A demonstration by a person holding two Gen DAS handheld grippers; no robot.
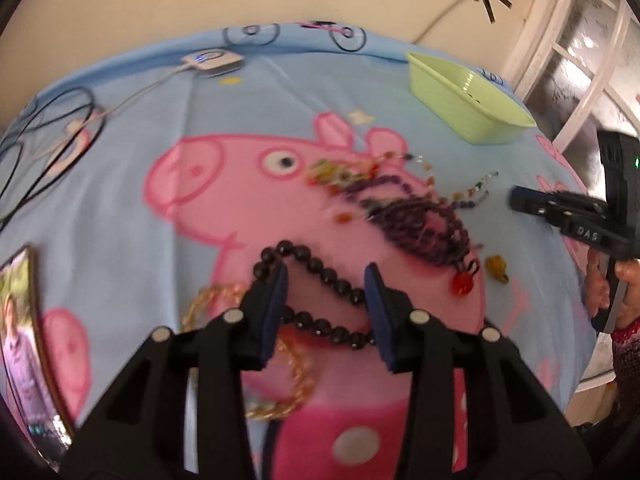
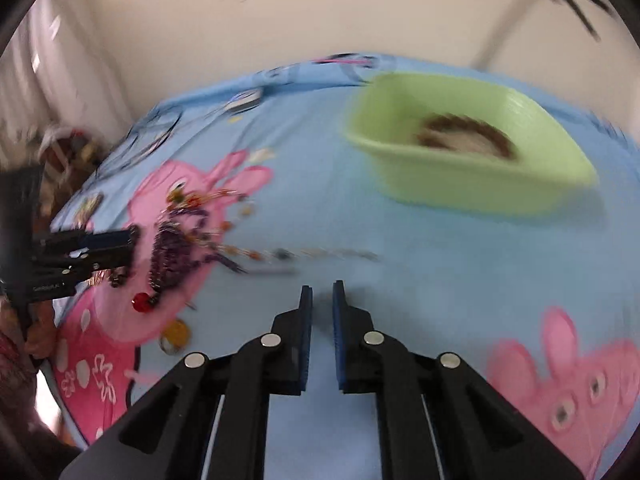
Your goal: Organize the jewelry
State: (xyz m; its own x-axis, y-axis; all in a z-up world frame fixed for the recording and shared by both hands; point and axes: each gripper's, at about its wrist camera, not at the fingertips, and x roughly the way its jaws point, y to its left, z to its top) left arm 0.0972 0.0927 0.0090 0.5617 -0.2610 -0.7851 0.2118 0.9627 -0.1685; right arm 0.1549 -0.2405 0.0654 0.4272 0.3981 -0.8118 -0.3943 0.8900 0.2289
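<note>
On the cartoon-pig blanket (image 1: pixel 132 208), a black bead bracelet (image 1: pixel 320 272) lies between the two fingers of my left gripper (image 1: pixel 326 280), which stand apart around it; I see no pad pressing on it. A gold chain bracelet (image 1: pixel 298 376) lies under the left finger. Beyond are a purple bead pile (image 1: pixel 420 224), a red bead (image 1: pixel 462 284) and an amber charm (image 1: pixel 497 266). My right gripper (image 2: pixel 322 290) hovers over bare blanket with jaws nearly together and nothing between them; in the left wrist view the right gripper (image 1: pixel 518 200) is at the right. A green basket (image 2: pixel 460 188) holds a brown bead string (image 2: pixel 468 136).
A white device (image 1: pixel 212 62) with its cable and black cable loops (image 1: pixel 48 140) lie at the far left. A framed photo (image 1: pixel 20 340) stands at the near left edge. A window frame (image 1: pixel 580 60) is at the right, a wall behind. A hand (image 1: pixel 628 280) holds the right gripper.
</note>
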